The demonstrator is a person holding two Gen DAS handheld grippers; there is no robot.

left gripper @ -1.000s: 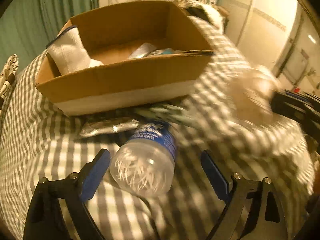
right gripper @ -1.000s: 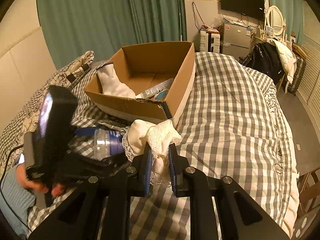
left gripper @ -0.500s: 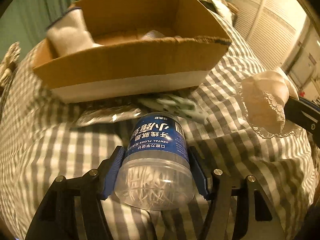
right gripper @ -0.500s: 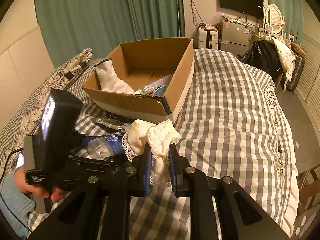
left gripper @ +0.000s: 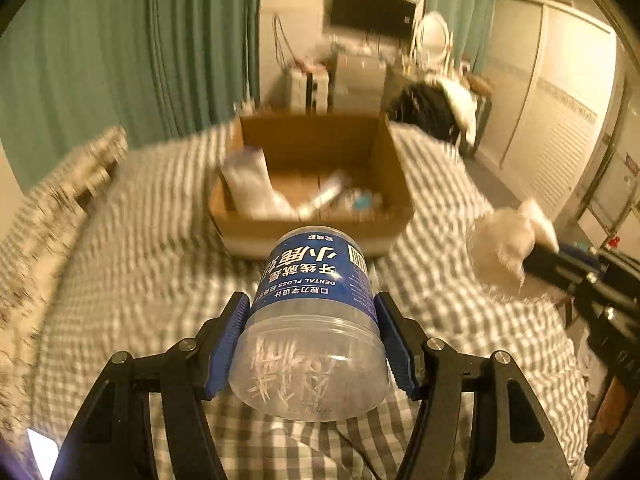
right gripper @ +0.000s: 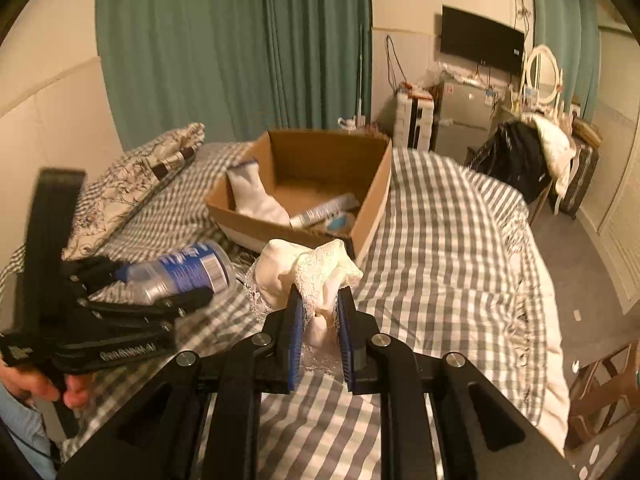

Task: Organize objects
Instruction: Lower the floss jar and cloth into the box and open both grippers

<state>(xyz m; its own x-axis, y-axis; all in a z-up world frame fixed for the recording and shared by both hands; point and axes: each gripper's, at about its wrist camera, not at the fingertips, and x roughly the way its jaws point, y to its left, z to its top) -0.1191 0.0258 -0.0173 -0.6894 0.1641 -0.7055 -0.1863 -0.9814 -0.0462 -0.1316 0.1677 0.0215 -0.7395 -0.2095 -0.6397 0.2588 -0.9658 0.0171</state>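
Observation:
My left gripper (left gripper: 312, 344) is shut on a clear dental floss jar (left gripper: 316, 312) with a blue label, held up off the checked bed. The same jar (right gripper: 180, 272) shows in the right wrist view, at the left, in the left gripper (right gripper: 132, 300). My right gripper (right gripper: 318, 316) is shut on a cream lace cloth (right gripper: 304, 276), bunched above its pads; the cloth (left gripper: 504, 244) also hangs at the right of the left wrist view. Beyond both stands an open cardboard box (right gripper: 376, 184) holding a white sock (right gripper: 252, 196) and a tube (right gripper: 324, 210).
A patterned pillow (right gripper: 136, 184) lies at the left of the checked bed (right gripper: 460, 248). Green curtains (right gripper: 240, 48) hang behind it. A dark bag (right gripper: 516, 164), a dresser with a mirror (right gripper: 542, 72) and a wall screen (right gripper: 480, 42) stand past the bed's far end.
The left gripper closed on the floss jar, which lay on the bed, and lifted it. The right gripper rose with the lace cloth still in it.

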